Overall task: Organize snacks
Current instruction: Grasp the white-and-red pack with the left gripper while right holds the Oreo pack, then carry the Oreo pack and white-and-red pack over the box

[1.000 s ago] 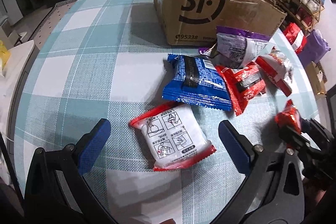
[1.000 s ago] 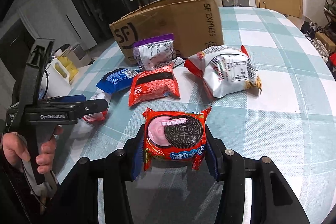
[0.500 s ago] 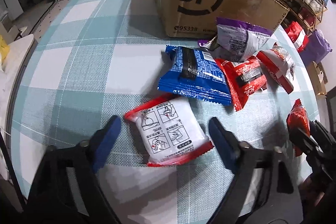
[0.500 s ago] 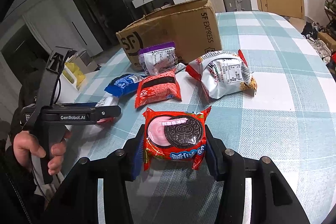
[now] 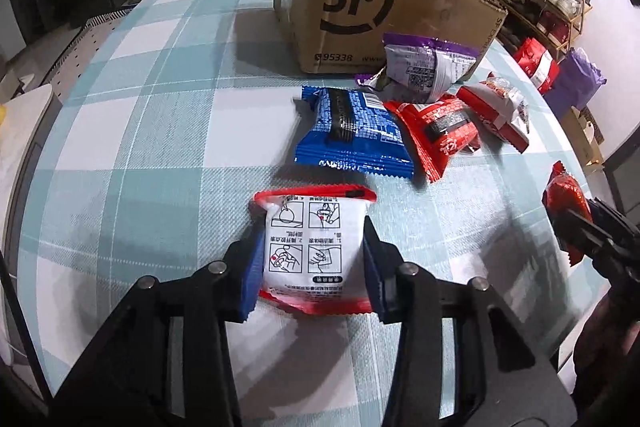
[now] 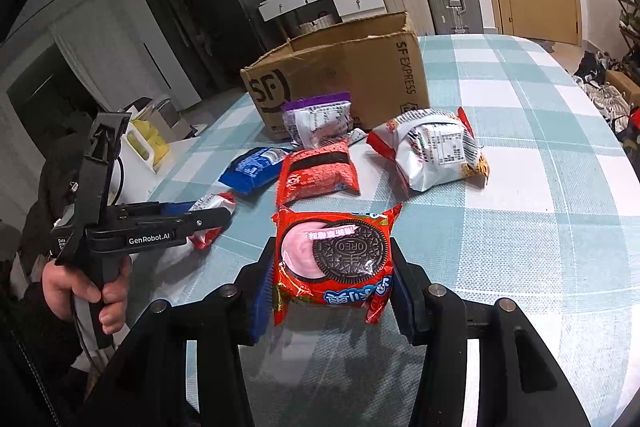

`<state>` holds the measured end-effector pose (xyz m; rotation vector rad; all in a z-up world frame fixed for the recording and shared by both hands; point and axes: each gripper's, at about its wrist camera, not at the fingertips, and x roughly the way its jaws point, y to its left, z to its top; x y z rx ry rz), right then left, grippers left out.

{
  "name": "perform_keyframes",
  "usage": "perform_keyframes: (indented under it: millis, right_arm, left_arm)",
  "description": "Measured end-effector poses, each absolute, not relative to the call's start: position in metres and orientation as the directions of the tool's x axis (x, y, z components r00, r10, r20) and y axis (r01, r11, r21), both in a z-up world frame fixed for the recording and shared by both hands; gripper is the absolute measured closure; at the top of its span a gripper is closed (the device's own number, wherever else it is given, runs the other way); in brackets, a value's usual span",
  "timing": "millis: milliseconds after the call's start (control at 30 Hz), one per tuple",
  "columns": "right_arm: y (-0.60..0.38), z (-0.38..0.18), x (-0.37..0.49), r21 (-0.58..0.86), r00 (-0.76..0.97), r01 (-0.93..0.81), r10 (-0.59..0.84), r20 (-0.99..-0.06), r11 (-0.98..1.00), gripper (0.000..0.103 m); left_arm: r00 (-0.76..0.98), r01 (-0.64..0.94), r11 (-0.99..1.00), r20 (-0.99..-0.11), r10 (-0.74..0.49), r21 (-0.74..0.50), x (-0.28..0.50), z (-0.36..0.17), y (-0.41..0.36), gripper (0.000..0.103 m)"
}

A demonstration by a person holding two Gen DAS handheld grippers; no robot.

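White red-edged snack packet clamped in left gripper; red Oreo pack clamped in right gripper. Next: lift both into brown cardboard box.

1. The tablecloth is a woven, matt checked fabric.
2. The box is rough brown cardboard with creased edges.
3. The Oreo pack and blue packet are glossy plastic film.
4. The white sachet looks like smooth film, possibly less shiny.
5. The left gripper is matt black plastic with metal screws.
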<state>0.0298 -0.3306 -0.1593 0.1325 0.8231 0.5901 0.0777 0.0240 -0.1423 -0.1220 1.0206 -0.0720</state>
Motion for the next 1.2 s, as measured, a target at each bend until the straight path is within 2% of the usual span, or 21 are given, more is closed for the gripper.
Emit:
perform_keyframes:
  millis: [333, 633, 1200]
  right_arm:
    - [-0.318, -0.142, 0.025, 0.338, 0.522, -0.473, 0.568, -0.636, 0.814, 0.053]
    - [-0.302, -0.119, 0.034, 0.369, 0.5, -0.518, 0.623, -0.602, 0.772, 0.053]
    - [-0.275, -0.059, 0.1, 0.349, 0.5, -0.583, 0.663, -0.557, 0.733, 0.053]
  left_arm:
    - [0.568, -0.026, 0.984, -0.813, -0.129, -0.175, 0.06, -0.124, 0.055, 0.063]
    - [0.629, -0.013, 0.974, -0.759, -0.168, -0.226, 0.056, -0.086, 0.072, 0.063]
    - [0.694, 0.071, 0.962, -0.68, -0.238, -0.263, 0.127, -0.021, 0.065, 0.063]
